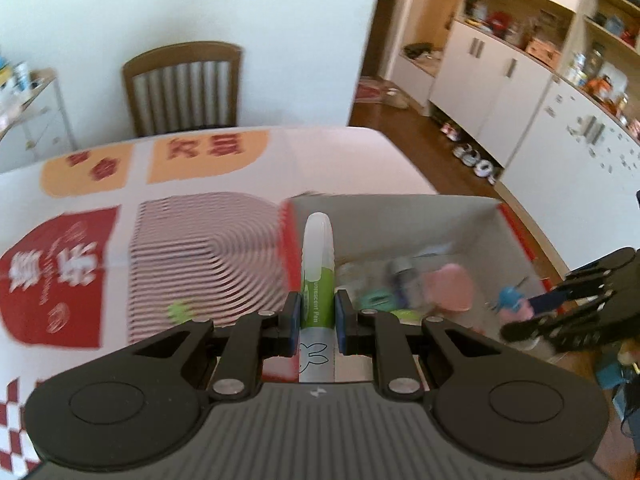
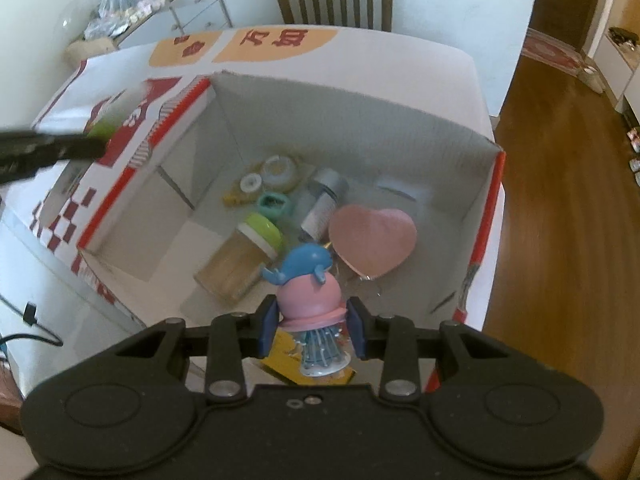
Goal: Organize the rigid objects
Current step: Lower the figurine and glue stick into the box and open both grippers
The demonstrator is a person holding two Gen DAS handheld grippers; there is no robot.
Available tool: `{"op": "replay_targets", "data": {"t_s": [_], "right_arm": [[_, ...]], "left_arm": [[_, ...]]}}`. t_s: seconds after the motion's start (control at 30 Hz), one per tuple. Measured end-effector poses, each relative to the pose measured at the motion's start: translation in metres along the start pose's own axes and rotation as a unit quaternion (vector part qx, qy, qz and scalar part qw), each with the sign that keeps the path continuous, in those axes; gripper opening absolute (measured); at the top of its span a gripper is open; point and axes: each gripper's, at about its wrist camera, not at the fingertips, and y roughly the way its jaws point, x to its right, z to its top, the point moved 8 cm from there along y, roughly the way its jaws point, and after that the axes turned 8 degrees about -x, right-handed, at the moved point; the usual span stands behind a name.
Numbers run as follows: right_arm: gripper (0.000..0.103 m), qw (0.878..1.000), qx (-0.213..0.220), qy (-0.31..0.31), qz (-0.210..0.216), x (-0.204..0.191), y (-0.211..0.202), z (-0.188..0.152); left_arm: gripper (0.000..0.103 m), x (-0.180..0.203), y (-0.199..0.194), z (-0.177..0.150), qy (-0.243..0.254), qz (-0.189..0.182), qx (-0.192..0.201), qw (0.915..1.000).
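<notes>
My left gripper [image 1: 317, 314] is shut on a green and white fluorescent pen [image 1: 318, 264], held upright over the left rim of an open cardboard box [image 1: 400, 216]. My right gripper [image 2: 311, 326] is shut on a pink toy with a blue whale on top [image 2: 310, 280], held above the box [image 2: 360, 120]. The right gripper and its toy also show at the right edge of the left wrist view [image 1: 532, 312]. Inside the box lie a pink heart-shaped case [image 2: 374, 238], a jar with a green lid [image 2: 244, 256], a small bottle [image 2: 322, 204] and round containers [image 2: 276, 172].
The box stands on a table with a red, orange and white printed cover [image 1: 120, 240]. A wooden chair [image 1: 184, 88] stands behind the table. White cabinets [image 1: 500, 92] and wooden floor [image 2: 568, 200] lie to the right. A cable [image 2: 28, 320] lies at the left.
</notes>
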Motion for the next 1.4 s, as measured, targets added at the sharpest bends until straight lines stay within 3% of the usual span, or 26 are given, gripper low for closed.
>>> {"op": "replay_targets", "data": {"t_s": [0.17,0.23,0.6,1.2,1.4], "right_arm": [[0.035,1.000,-0.009,-0.015,0.004,0.003,0.005,-0.011],[0.035,1.000,-0.014,-0.022,0.004,0.004,0.008,-0.013],[0.035,0.999,-0.019,-0.049,0.005,0.004,0.019,-0.013],[0.037,0.998,-0.031,-0.060,0.000,-0.007,0.045,-0.004],[0.044,0.998,-0.025,-0.055,0.004,-0.009,0.039,-0.002]], "left_arm": [[0.017,0.039,0.037,0.013,0.037,0.000,-0.024,0.9990],[0.017,0.048,0.054,0.015,0.048,0.016,-0.035,0.9981],[0.017,0.055,0.114,0.008,0.066,0.059,-0.090,0.9920],[0.017,0.056,0.143,-0.013,0.055,0.057,-0.160,0.9840],[0.017,0.055,0.141,-0.016,0.048,0.053,-0.165,0.9837]]}}
